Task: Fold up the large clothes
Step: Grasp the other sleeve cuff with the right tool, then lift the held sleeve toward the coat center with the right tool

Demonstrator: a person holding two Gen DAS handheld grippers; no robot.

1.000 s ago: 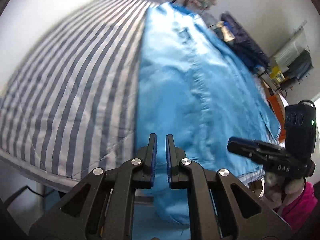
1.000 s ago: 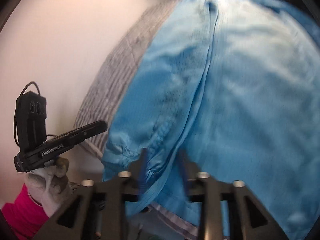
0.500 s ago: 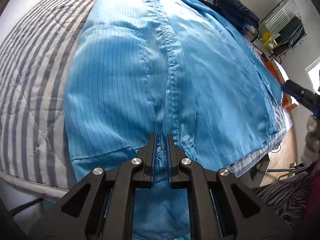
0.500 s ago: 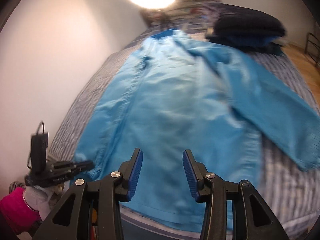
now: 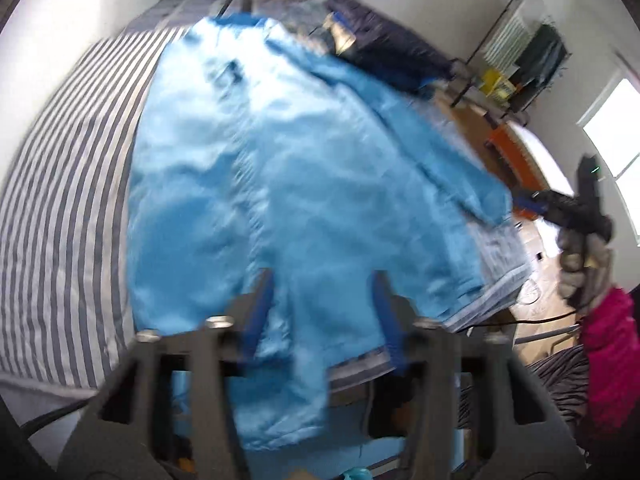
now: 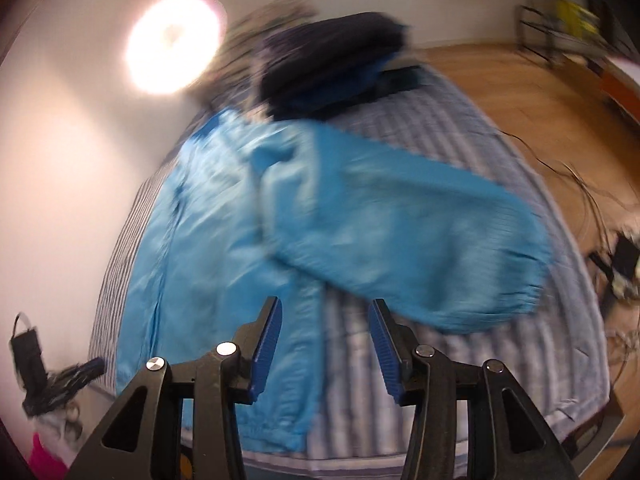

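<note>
A large light-blue garment (image 5: 304, 184) lies spread front-up on the striped bed (image 5: 60, 200), its hem hanging over the near edge. My left gripper (image 5: 322, 292) hovers above the hem; its jaws are opening and the pads press on nothing. In the right wrist view one sleeve (image 6: 420, 240) of the garment stretches to the right across the bed (image 6: 500, 360). Over the garment's side edge, near that sleeve, my right gripper (image 6: 326, 320) has its jaws opening with nothing held. Each gripper shows blurred in the other's view: the right gripper (image 5: 528, 202) and the left gripper (image 6: 90, 366).
A pile of dark folded clothes (image 6: 332, 68) sits at the bed's far end beyond the collar. A bright round lamp (image 6: 172, 40) glares by the wall. Wooden floor (image 6: 520, 92) with cables lies to the right, and a rack (image 5: 520, 60) stands against the far wall.
The left gripper went from shut on the hem fabric to open and drew back upward. The right gripper swung right, from the hem to the sleeve side, and its jaws widened.
</note>
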